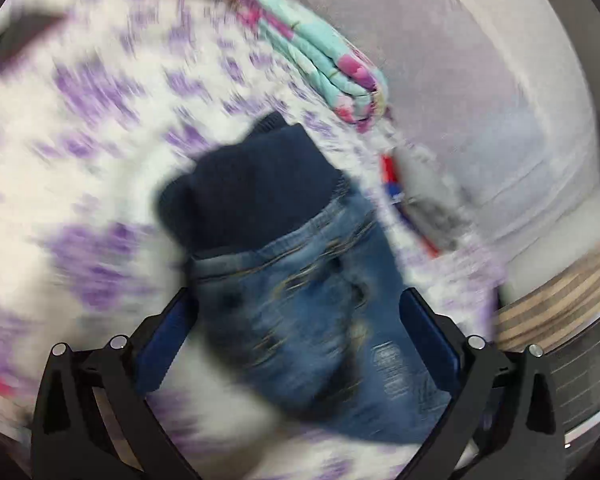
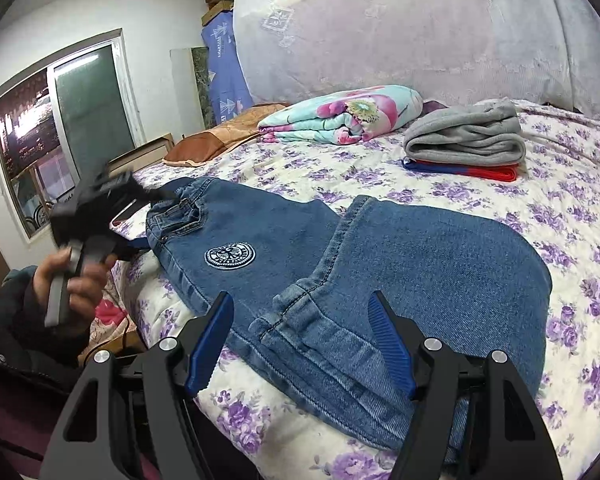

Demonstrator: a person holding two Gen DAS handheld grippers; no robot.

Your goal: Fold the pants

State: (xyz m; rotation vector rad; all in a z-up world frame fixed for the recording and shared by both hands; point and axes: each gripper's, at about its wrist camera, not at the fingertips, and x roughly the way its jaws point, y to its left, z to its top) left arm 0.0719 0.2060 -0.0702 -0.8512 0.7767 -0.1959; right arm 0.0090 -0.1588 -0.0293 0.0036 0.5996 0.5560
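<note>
Both pairs of jaws stood wide and held nothing, the right gripper (image 2: 300, 340) poised at the leg hems of the jeans (image 2: 380, 256) spread on the floral bedspread (image 2: 572, 240) and the left gripper (image 1: 296, 320) over the waistband, so a neat fold probably called for pinching matching corners squarely.

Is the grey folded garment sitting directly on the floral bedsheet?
No, the grey garment rests on top of a folded red and blue garment, which lies on the bedsheet.

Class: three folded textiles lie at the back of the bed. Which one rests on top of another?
The grey garment: it sits on the red-and-blue one. The floral blanket lies alone.
</note>
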